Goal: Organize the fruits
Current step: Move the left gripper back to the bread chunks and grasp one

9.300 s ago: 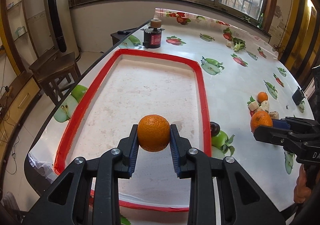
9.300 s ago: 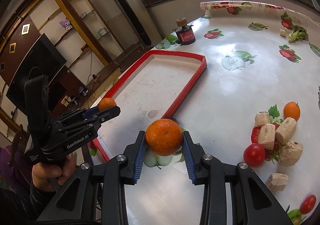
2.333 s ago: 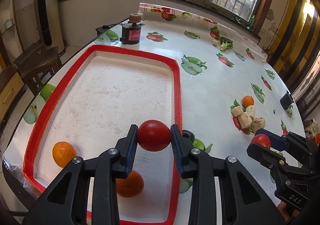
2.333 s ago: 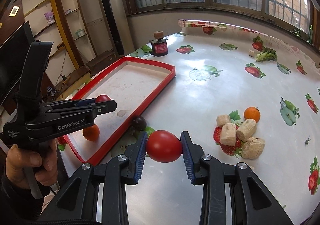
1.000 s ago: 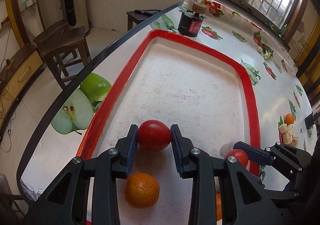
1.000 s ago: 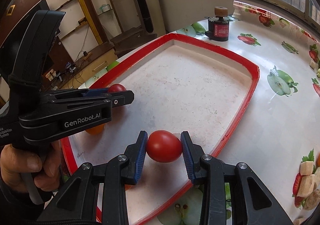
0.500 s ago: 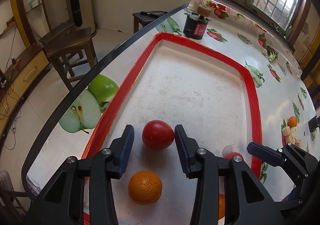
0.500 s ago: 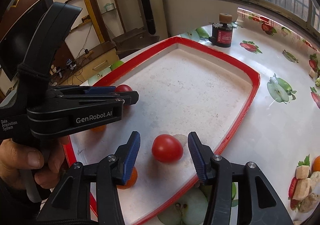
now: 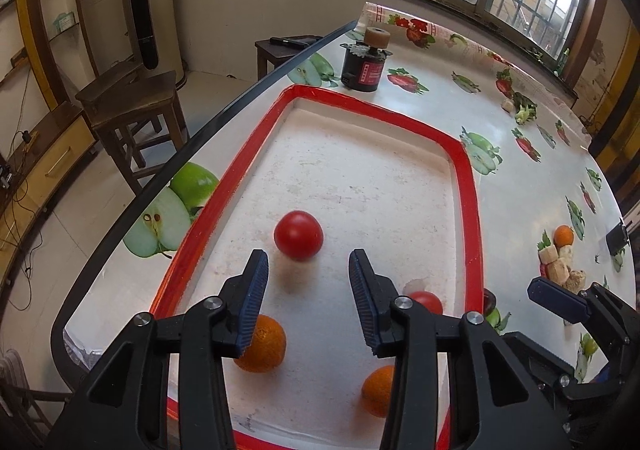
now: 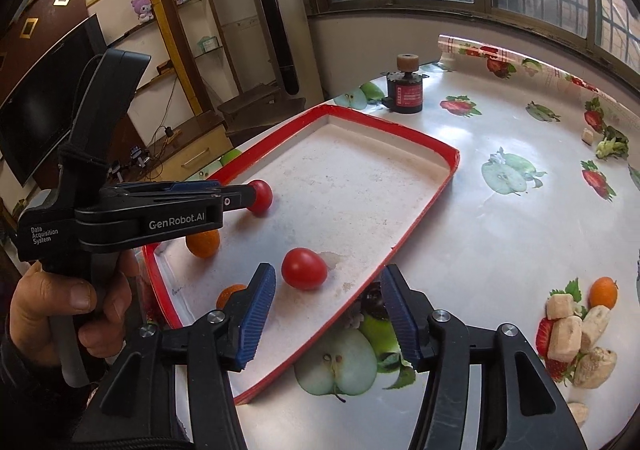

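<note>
— Now that both tomatoes sit in the red tray [image 9: 468, 186] by two oranges, what's left?
— My left gripper [image 9: 308, 282] is open and empty, my right gripper [image 10: 328, 302] is opening. One small orange [image 10: 604, 292] waits on the worktop, lower right.

Bright window daylight, soft shadows, glare on tablecloth [image 10: 500, 234], strong fisheye bending at edges

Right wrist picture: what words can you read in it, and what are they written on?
"GenRobot.AI": on the side of the left claw, white letters.
"Data Acquisition System": small white print on the same tool's body, near the hand.
Red label on the black jar: too small and blurred to read.
</note>
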Demonstrator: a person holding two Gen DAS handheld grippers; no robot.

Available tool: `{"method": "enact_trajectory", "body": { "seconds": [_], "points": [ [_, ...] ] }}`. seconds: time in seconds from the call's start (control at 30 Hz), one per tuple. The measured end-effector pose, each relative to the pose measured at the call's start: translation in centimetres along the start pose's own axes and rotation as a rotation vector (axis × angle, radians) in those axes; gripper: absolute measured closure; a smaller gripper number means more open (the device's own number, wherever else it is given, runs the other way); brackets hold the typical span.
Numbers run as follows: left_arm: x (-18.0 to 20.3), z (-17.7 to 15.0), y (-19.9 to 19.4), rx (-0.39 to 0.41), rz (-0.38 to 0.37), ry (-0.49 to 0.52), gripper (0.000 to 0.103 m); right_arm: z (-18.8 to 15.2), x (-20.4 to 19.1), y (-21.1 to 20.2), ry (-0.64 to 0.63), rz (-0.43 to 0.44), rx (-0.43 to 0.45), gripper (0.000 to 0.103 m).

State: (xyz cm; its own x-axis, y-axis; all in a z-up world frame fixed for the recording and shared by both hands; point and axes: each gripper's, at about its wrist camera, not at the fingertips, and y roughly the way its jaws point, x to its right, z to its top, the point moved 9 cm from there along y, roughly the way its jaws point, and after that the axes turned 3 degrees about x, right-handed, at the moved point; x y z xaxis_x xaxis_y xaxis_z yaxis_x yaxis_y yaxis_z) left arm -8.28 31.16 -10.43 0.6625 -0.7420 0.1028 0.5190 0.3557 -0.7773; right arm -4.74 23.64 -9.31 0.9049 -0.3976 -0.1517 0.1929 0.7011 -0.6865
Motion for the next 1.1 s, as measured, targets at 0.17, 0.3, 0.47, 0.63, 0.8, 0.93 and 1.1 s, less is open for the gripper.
{"method": "enact_trajectory", "body": {
  "seconds": [0.17, 0.3, 0.47, 0.63, 0.8, 0.93, 1.1],
  "points": [
    [1.7, -0.4, -0.6, 0.002, -0.02, 0.027, 0.063, -0.7, 1.7, -1.8, 0.034, -0.025, 0.017, 0.045],
    [3.1, -0.7, -1.0, 0.002, -0.038, 0.049, 0.063, -1.4, 3.0, -2.9, 0.06, -0.046, 0.023, 0.045],
    [4.6, -1.1, -1.5, 0.002, -0.057, 0.073, 0.063, -2.2, 4.4, -4.1, 0.088, -0.07, 0.03, 0.045],
    [6.7, -1.9, -1.9, -0.007, -0.085, 0.1, 0.063, -2.8, 5.9, -5.6, 0.108, -0.098, 0.041, 0.045],
    [9.1, -2.8, -2.2, -0.017, -0.115, 0.139, 0.063, -3.7, 8.0, -7.4, 0.139, -0.135, 0.058, 0.041],
    [10.7, -3.3, -2.5, -0.018, -0.134, 0.16, 0.052, -4.7, 10.1, -8.6, 0.18, -0.164, 0.064, 0.041],
    [12.4, -3.8, -2.6, -0.022, -0.151, 0.192, 0.051, -6.1, 12.6, -9.9, 0.227, -0.202, 0.066, 0.041]
  ]
}}
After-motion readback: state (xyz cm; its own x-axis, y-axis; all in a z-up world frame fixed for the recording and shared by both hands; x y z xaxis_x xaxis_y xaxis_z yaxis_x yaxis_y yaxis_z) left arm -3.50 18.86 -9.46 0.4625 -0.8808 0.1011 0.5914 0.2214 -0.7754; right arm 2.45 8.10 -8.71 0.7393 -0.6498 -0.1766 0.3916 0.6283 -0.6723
